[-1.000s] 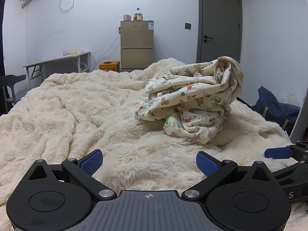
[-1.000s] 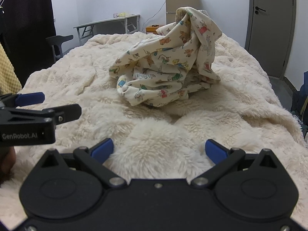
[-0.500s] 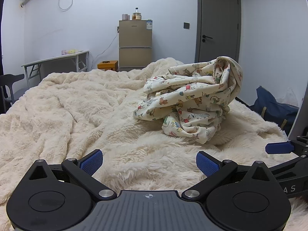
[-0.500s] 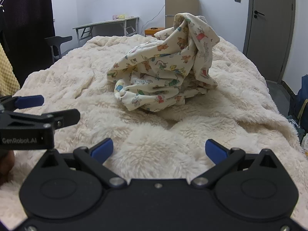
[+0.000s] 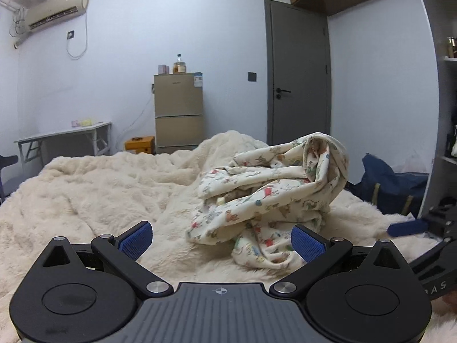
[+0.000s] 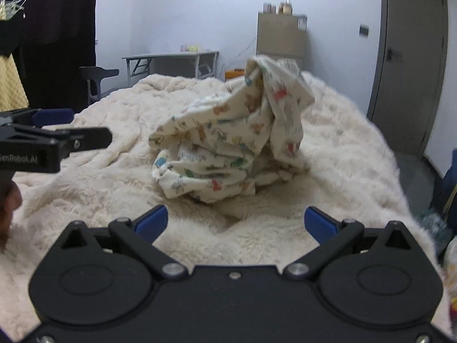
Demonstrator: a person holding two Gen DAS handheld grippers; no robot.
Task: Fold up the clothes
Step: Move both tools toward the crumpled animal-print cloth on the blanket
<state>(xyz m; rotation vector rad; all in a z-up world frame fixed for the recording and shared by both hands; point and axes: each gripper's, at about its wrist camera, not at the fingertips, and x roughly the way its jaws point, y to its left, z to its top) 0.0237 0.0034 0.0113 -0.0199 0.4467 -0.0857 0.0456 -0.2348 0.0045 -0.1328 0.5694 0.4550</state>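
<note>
Left wrist view: cream fluffy blanket [image 5: 85,188] spread across the bed, tan fridge [image 5: 178,111] against the far wall, grey door [image 5: 297,80] to its right, folding desk [image 5: 62,135] at left. Printed garment [image 5: 268,194] crumpled in a heap on the blanket, no clear long axis, tallest fold peaking at right, loose hem trailing toward the camera. Closer and larger than a second ago. Left gripper [image 5: 220,238] jaws spread wide, holding nothing, right pad just at the hem. Right wrist view: same blanket [image 6: 342,143], fridge [image 6: 281,35] blurred behind. Heap [image 6: 228,145] dead ahead, peak leaning right, nearer than before. Right gripper [image 6: 232,223] jaws wide apart, empty, short of the cloth.
</note>
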